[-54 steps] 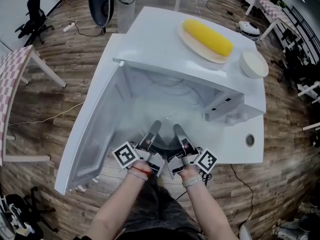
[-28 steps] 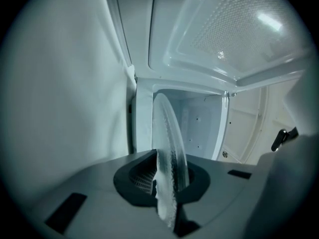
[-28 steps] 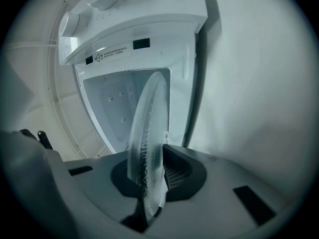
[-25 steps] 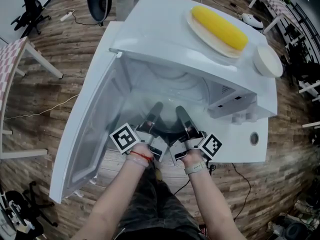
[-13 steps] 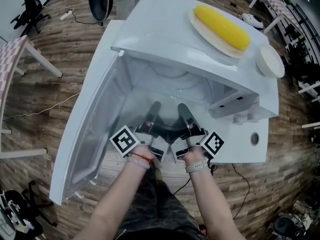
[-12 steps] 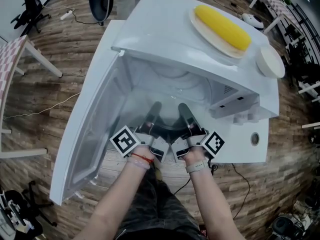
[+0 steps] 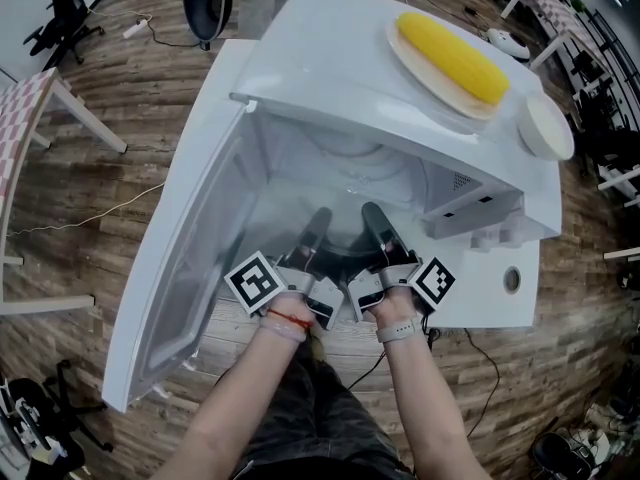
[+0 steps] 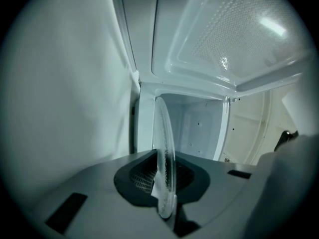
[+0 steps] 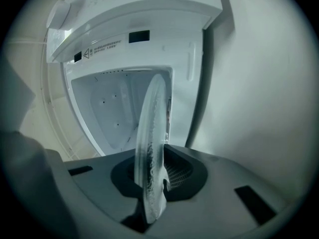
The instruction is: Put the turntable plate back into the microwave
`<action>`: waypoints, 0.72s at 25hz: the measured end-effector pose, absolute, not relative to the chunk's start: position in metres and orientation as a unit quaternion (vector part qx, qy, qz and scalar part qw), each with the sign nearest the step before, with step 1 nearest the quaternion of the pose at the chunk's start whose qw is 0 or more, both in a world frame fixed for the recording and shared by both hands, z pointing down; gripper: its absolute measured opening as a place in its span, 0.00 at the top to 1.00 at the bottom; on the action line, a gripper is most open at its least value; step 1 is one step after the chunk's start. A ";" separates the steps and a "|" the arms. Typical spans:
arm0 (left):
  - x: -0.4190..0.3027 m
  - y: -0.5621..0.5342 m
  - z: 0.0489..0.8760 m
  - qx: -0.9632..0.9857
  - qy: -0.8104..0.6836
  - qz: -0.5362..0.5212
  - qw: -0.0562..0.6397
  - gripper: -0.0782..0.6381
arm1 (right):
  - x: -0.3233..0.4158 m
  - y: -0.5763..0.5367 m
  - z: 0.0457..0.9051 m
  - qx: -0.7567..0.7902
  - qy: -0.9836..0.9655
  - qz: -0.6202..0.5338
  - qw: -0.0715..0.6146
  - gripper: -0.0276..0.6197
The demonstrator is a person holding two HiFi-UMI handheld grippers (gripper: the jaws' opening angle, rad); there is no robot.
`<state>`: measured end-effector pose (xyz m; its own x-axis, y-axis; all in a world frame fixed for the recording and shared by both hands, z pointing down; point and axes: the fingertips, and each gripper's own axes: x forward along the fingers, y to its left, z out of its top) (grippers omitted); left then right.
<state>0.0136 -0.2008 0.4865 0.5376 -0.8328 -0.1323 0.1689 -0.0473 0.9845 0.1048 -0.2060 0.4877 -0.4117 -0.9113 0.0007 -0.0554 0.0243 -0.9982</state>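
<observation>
While the white microwave (image 7: 330, 58) stood with its door (image 7: 185, 268) wide open to the left, its cavity lay clear ahead, with the side walls close beside both grippers. At the near opening was the clear round glass turntable plate (image 8: 164, 148), its edge textured, seen edge-on in both gripper views. The left gripper (image 7: 318, 224) pinched its left rim, and the right gripper (image 7: 373, 218) pinched its right rim.
</observation>
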 end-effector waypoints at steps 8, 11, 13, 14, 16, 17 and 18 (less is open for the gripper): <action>0.017 -0.205 0.488 0.597 -0.271 -0.402 0.639 0.85 | 0.111 -0.193 0.481 -0.373 0.621 -0.578 0.376 0.85; 0.014 -0.212 0.488 0.604 -0.275 -0.396 0.635 0.85 | 0.113 -0.184 0.487 -0.374 0.621 -0.583 0.367 0.85; 0.014 -0.215 0.488 0.607 -0.274 -0.399 0.631 0.85 | 0.113 -0.182 0.492 -0.378 0.617 -0.586 0.364 0.85; 0.015 -0.215 0.488 0.608 -0.274 -0.402 0.628 0.85 | 0.112 -0.182 0.494 -0.378 0.615 -0.589 0.363 0.85; 0.016 -0.216 0.488 0.609 -0.276 -0.405 0.624 0.85 | 0.108 -0.182 0.495 -0.374 0.613 -0.594 0.362 0.86; 0.016 -0.217 0.489 0.609 -0.277 -0.406 0.622 0.85 | 0.105 -0.182 0.495 -0.370 0.612 -0.598 0.361 0.87; 0.017 -0.218 0.490 0.610 -0.279 -0.406 0.621 0.85 | 0.102 -0.182 0.495 -0.365 0.610 -0.603 0.362 0.87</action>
